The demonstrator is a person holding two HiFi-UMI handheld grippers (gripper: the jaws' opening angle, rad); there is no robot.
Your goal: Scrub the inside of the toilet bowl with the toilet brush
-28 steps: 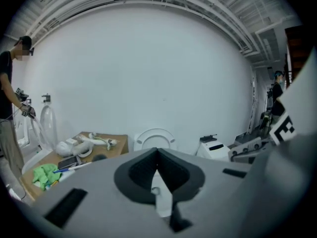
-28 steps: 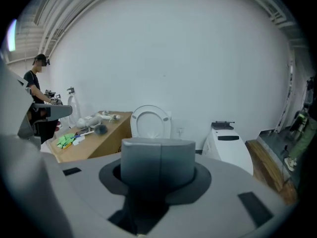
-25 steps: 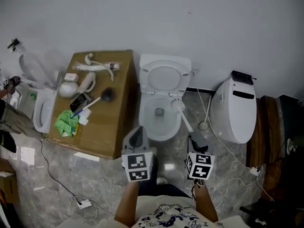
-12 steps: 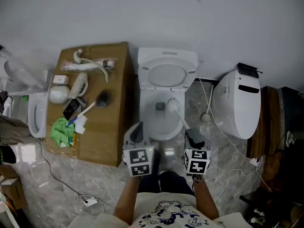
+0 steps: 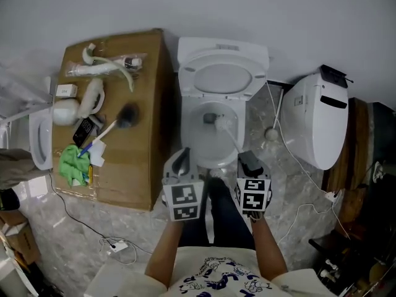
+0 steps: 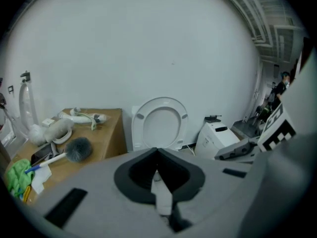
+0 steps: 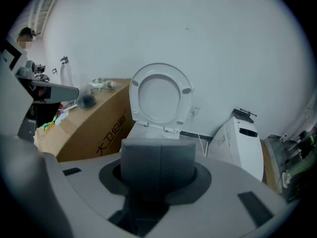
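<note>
Compared with a second ago, the head of the toilet brush [image 5: 223, 124] is seen to have been carried from the right-hand rim of the toilet bowl [image 5: 199, 144] down into the bowl. It is now found low inside, just right of the dark drain opening [image 5: 210, 117] at the back. Both grippers have also been brought closer to the front rim of the bowl. The right gripper [image 5: 249, 161] is held just off the bowl's front right edge. In the right gripper view its two grey jaws are pressed flat together along a single seam. In the head view the white handle of the brush is seen running from these jaws up and left into the bowl, so the brush is gripped at its handle end. The left gripper [image 5: 180, 161] is held just off the bowl's front left edge. Its jaws are drawn together at the tips and nothing is clamped in them. The seat and lid [image 5: 224, 79] are raised at the back of the bowl. A cardboard box [image 5: 145, 159] is set just left of the bowl, and a second, dark-headed brush [image 5: 126, 116] is laid on it.
</note>
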